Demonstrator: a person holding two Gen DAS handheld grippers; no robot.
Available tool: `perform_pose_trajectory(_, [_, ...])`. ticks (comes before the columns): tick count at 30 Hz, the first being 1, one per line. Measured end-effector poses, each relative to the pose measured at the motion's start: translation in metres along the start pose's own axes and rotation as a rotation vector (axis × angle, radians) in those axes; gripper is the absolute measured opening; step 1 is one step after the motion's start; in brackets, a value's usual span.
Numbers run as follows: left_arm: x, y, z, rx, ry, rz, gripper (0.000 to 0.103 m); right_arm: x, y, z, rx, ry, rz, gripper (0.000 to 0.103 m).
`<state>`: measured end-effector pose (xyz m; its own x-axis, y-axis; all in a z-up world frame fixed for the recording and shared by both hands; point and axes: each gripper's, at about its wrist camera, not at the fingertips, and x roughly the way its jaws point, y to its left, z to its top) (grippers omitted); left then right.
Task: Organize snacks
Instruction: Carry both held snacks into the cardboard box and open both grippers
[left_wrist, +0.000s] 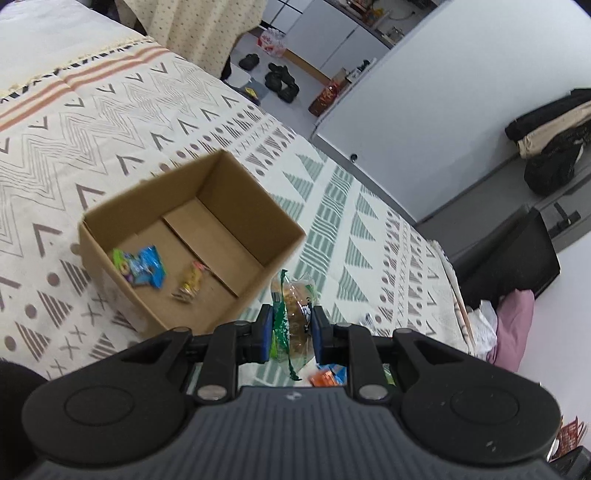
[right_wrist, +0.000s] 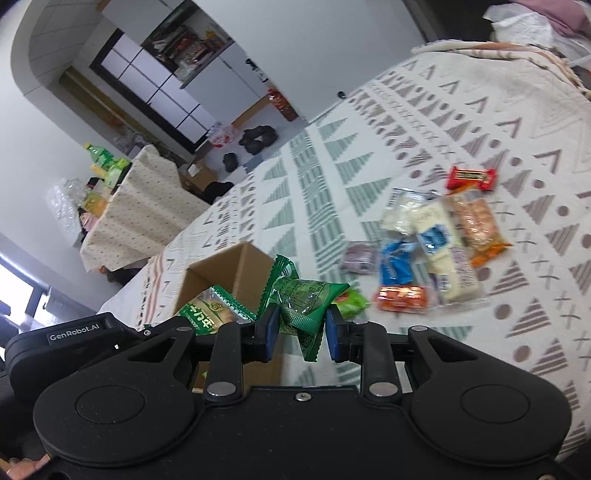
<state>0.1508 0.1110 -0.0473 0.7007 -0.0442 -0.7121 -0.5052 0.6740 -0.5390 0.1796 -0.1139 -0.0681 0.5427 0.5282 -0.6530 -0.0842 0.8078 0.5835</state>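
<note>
Left wrist view shows 1 cardboard box (left_wrist: 192, 236) on the patterned bedspread (left_wrist: 110, 122), open at the top, with 2 small packets on its floor: a blue-green one (left_wrist: 142, 266) and a yellow one (left_wrist: 190, 282), lying apart; the left gripper (left_wrist: 292, 328) is pinching 1 clear-and-green snack bag (left_wrist: 295, 310) between its blue pads (left_wrist: 266, 332), the bag sticking up past the fingertips and hanging just beside the box's near corner, above the bedspread; 1 orange-blue packet (left_wrist: 328, 376) shows under the right pad. In the right wrist view the right gripper (right_wrist: 301, 330) is clamped on 1 green packet (right_wrist: 304, 299), crumpled between its pads (right_wrist: 334, 334); to its left a second green snack (right_wrist: 212, 312) pokes out ahead of the other gripper's black body, with the box (right_wrist: 229, 273) behind both. Further right on the bedspread (right_wrist: 480, 122) lies a loose heap of about 7 snacks (right_wrist: 432, 243), touching or overlapping, and 1 red bar (right_wrist: 472, 178) at its far edge; motion blur smears the labels. Nothing stands between either held packet and the box mouth.
</note>
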Motion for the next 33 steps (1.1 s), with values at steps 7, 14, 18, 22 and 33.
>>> perform_pose_trajectory(7, [-0.007, 0.026, 0.024, -0.024, -0.031, 0.017, 0.02, 0.013, 0.03, 0.0, -0.028, 0.012, 0.025, 0.026])
perform_pose_trajectory(14, [-0.004, 0.054, 0.046, -0.044, -0.049, 0.049, 0.02, 0.029, 0.056, -0.003, -0.059, 0.034, 0.055, 0.026])
perform_pose_trajectory(18, [0.002, 0.069, 0.055, -0.06, -0.054, 0.072, 0.02, 0.042, 0.071, -0.006, -0.078, 0.057, 0.064, 0.026])
perform_pose_trajectory(22, [0.014, 0.081, 0.06, -0.07, -0.038, 0.091, 0.02, 0.056, 0.084, -0.009, -0.093, 0.084, 0.074, 0.026])
perform_pose_trajectory(33, [0.041, 0.102, 0.06, -0.063, 0.001, 0.169, 0.024, 0.092, 0.101, -0.018, -0.086, 0.144, 0.083, 0.026])
